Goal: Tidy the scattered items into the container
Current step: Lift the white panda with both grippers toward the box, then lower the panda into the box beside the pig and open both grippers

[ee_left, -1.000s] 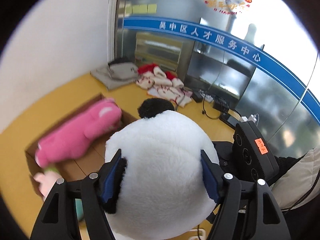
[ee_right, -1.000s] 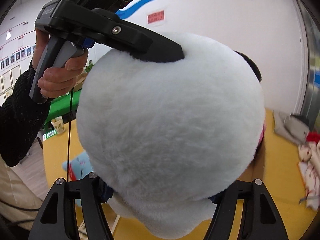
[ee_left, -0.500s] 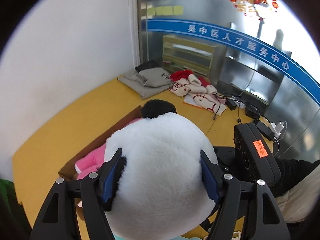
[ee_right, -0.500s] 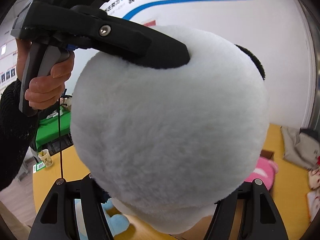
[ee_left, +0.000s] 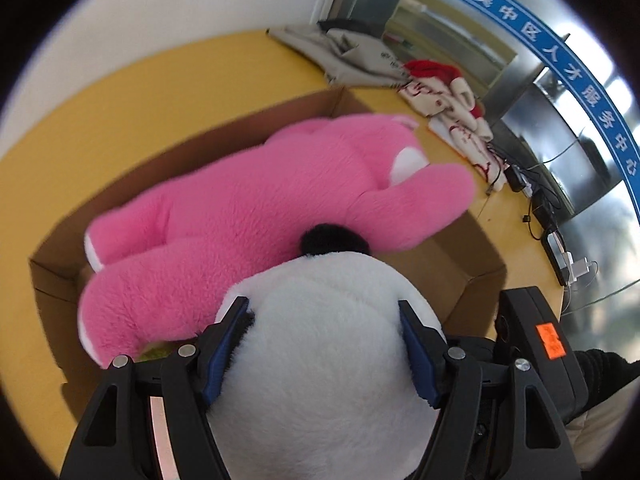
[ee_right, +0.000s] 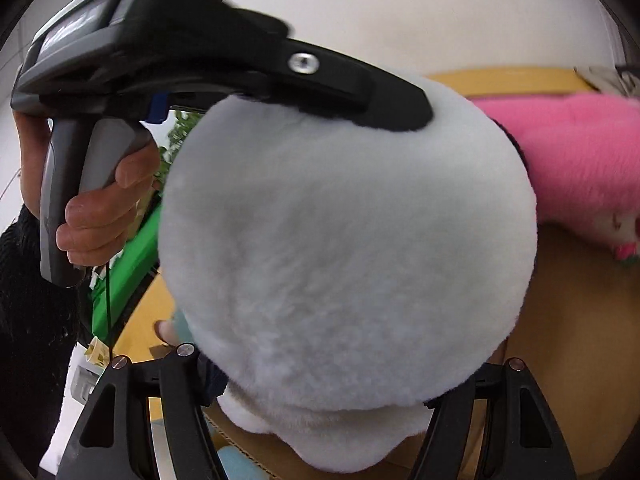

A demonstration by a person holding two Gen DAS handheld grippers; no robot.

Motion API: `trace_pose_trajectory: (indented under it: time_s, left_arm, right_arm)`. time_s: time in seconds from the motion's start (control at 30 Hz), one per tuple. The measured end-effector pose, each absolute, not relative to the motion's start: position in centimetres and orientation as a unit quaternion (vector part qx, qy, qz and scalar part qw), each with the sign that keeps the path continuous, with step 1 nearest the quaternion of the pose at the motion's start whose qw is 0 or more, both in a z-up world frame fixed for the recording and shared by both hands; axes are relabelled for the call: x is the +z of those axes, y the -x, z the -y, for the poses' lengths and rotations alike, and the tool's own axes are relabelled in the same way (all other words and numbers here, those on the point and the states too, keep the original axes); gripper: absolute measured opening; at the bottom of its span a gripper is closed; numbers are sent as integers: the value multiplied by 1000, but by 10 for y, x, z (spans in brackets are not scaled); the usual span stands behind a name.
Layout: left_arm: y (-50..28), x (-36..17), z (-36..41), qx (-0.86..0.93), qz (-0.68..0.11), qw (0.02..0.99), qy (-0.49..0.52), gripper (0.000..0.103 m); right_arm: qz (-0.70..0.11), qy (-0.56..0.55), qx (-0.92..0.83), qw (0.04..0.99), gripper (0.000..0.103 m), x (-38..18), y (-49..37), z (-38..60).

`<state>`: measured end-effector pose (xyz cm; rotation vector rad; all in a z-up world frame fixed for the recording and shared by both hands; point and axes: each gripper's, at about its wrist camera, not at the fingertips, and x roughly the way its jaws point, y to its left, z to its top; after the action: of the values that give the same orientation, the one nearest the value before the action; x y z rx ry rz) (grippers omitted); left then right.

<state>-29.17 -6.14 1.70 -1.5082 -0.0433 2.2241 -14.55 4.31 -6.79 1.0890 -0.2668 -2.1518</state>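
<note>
Both grippers hold a big white plush panda with a black ear [ee_left: 334, 238]. My left gripper [ee_left: 324, 344] is shut on the panda's head [ee_left: 320, 360], its blue-padded fingers [ee_left: 416, 360] pressing each side. My right gripper [ee_right: 320, 384] is shut on the same panda [ee_right: 344, 240] from below. The panda hangs over an open cardboard box [ee_left: 468, 272] on the yellow table. A large pink plush [ee_left: 256, 208] lies inside the box and also shows in the right wrist view [ee_right: 580, 152].
Folded grey clothes [ee_left: 344, 52] and a red-and-white garment [ee_left: 448, 108] lie beyond the box, with cables and chargers [ee_left: 540, 208] at the right. A light blue plush [ee_right: 236, 464] and a green cloth [ee_right: 128, 264] lie at the left, below the panda.
Both grippers have carried the panda forward and down over the box. The pink plush and the box now fill the left wrist view.
</note>
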Motion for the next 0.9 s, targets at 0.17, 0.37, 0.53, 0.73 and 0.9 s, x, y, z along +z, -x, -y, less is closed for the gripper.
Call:
trace_pose_trajectory:
  time_s: [0.17,0.37,0.53,0.73,0.9]
  left_arm:
    - [303,-16,69,806,24,199,557,73]
    - [307,-28,56,805,-10,163,570,79]
    - [301,-17,61,810,21,156,565,80]
    - [281,31,73,846,40,148,511,78]
    - [244,89,82,885,53,125,445,79]
  right_arm:
    - [108,-446,-821,340,75,-79,150,-42]
    - [120,-495,-791,339,89,-87,156,-43]
    - [81,-482,-804,339,101,-78,142,-46]
    - [95,-457,-819,334,103,-62,128,-70]
    - [108,-444,-821,344,102,-57,120,-71]
